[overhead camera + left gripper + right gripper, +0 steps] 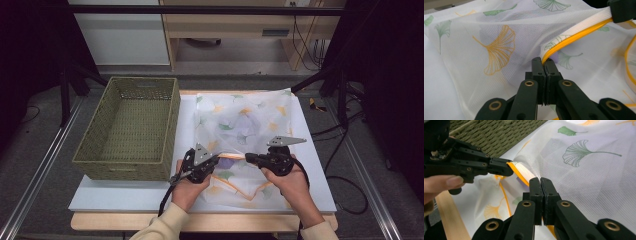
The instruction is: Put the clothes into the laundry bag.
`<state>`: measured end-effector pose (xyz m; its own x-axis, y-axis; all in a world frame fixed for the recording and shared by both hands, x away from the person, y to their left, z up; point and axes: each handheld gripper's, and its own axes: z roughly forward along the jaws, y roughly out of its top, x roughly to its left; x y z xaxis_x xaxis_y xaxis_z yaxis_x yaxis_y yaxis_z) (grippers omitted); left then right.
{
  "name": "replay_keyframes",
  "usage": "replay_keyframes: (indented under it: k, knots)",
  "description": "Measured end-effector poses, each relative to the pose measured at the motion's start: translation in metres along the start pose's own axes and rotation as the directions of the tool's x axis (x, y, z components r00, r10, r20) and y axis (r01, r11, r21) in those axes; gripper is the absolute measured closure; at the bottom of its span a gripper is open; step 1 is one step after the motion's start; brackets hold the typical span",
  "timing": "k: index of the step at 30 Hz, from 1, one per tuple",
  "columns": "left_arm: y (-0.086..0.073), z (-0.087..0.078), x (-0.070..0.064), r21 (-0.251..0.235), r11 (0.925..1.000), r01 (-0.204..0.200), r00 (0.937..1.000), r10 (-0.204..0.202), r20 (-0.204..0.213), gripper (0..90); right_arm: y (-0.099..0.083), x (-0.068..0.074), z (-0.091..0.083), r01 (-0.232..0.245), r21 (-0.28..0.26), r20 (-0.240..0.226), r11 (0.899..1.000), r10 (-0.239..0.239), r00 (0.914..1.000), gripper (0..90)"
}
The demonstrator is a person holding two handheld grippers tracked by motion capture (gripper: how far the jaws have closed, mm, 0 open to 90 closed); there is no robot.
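A sheer mesh bag (245,135) printed with ginkgo leaves lies spread on the white counter (125,197), just to the right of a woven green basket (127,127). Its near edge, trimmed with a yellow zipper (571,40), is lifted off the counter between the two tools. The left hand-held gripper (212,161) has its jaws pressed together on the zipper edge, on the side nearer the basket; in the left gripper view the yellow band runs straight out of the closed tips. The right hand-held gripper (251,158) is likewise clamped on the same edge a little farther from the basket, its jaws meeting on the white mesh and yellow trim (520,173) in its own view. The stretch of edge between them hangs taut and slightly bowed.

The work looks like opening the bag's mouth or pulling it along by the zipper edge. The likely trouble is the thinness of the grip: each tool pinches only a narrow bit of trim, so a sharp pull apart could let the slick tape slide free of one side. Pulling unevenly could also strain or snag the fine mesh beside the stitching. Something pale purple shows faintly inside the bag (499,32); lifting the edge too high may let it shift toward the far end, away from the basket.
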<state>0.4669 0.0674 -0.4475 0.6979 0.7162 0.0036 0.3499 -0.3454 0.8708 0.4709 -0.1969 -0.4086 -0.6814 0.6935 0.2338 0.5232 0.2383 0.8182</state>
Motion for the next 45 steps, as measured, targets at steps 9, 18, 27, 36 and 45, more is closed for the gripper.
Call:
replay_keyframes:
  k: [9, 18, 27, 36, 45]
  knots:
    - [-0.006, -0.012, -0.008, 0.002, 1.0, -0.008, 0.9998, 0.008, 0.02, 88.9, -0.013, 0.01, -0.004, 0.028, 0.003, -0.014, 1.0, -0.028, 0.9995, 88.8]
    - [-0.01, -0.016, -0.019, 0.016, 0.9995, -0.026, 0.9991, 0.025, 0.035, 88.8, -0.024, 0.008, -0.01, 0.019, -0.004, -0.02, 1.0, -0.019, 0.9996, 88.8]
    - [-0.011, -0.025, -0.024, -0.005, 0.9999, -0.016, 0.9984, 0.017, 0.054, 88.9, -0.027, 0.016, -0.019, 0.029, -0.031, -0.03, 0.999, -0.03, 0.9991, 88.8]
    - [-0.015, -0.029, -0.032, 0.004, 0.9999, -0.016, 0.9963, 0.016, 0.084, 88.9, -0.035, 0.022, -0.026, 0.038, -0.021, -0.029, 0.999, -0.039, 0.9988, 88.8]
    - [-0.027, -0.022, -0.04, 0.056, 0.9966, -0.061, 0.9912, 0.054, 0.121, 88.4, -0.052, 0.025, -0.029, 0.05, 0.036, -0.009, 0.998, -0.05, 0.9987, 88.6]
